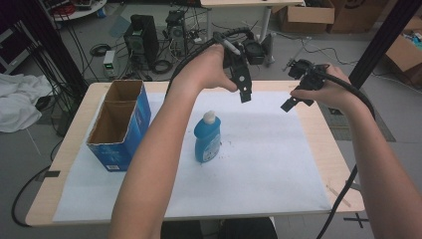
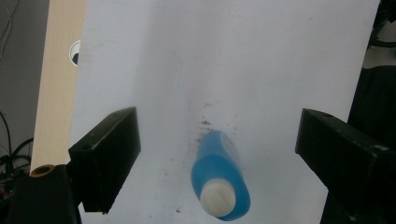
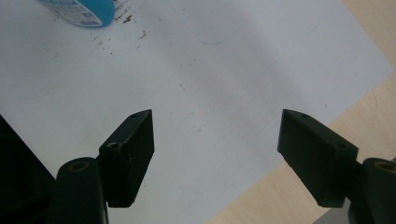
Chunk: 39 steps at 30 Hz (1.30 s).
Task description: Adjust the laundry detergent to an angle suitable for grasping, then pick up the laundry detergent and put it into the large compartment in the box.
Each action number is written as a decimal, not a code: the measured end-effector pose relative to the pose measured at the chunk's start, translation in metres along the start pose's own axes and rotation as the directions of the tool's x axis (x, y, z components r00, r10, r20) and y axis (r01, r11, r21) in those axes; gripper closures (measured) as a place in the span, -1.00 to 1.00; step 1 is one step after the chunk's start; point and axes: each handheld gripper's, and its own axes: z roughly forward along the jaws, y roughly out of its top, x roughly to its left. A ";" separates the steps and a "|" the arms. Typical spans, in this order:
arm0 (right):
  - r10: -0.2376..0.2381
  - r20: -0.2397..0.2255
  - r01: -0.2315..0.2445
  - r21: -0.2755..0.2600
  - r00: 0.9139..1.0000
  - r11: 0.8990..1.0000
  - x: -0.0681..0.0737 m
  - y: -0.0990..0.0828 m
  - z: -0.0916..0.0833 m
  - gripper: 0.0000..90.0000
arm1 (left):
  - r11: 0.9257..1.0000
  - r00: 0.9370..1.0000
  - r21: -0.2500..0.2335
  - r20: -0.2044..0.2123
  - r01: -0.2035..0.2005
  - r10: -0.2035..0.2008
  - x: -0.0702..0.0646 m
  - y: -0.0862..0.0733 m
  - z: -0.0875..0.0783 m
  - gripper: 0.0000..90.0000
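A blue bottle (image 1: 206, 138) with a white cap stands upright on the white paper sheet (image 1: 263, 164), left of the table's middle. My left gripper (image 1: 245, 92) hangs high over the far part of the sheet, to the right of and beyond the bottle, pointing down. In the left gripper view its jaws (image 2: 217, 126) stand wide open, and the bottle (image 2: 219, 182) lies far below, seen from the top. My right gripper (image 1: 295, 102) hovers near the sheet's far right corner. It is open (image 3: 217, 116) with nothing between its jaws, and the bottle's base (image 3: 81, 11) sits at the upper left.
An open-topped blue cardboard box (image 1: 119, 124) stands at the left of the wooden table (image 1: 318, 129). Small brown specks mark the paper near the bottle. Beyond the far edge, computers, cables and cardboard boxes crowd the floor. A black post (image 1: 383, 40) rises at the right.
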 end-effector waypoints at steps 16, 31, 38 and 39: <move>0.006 0.000 -0.006 0.001 1.000 1.000 0.002 0.000 0.002 -0.40 | 1.000 1.000 0.020 -0.006 0.024 -0.024 0.000 -0.001 -0.001 -0.68; -0.004 0.002 0.004 0.013 1.000 1.000 0.002 0.000 0.005 -0.40 | 0.995 0.996 0.044 -0.023 0.089 -0.088 0.002 -0.014 0.001 -0.67; -0.009 0.008 0.009 0.017 1.000 1.000 0.004 0.003 0.007 -0.40 | 0.978 0.980 0.056 -0.038 0.199 -0.197 0.007 -0.033 0.001 -0.67; -0.007 0.009 0.006 0.016 1.000 1.000 0.005 0.003 0.007 -0.40 | 0.975 0.976 0.062 -0.046 0.213 -0.211 0.008 -0.035 0.001 -0.66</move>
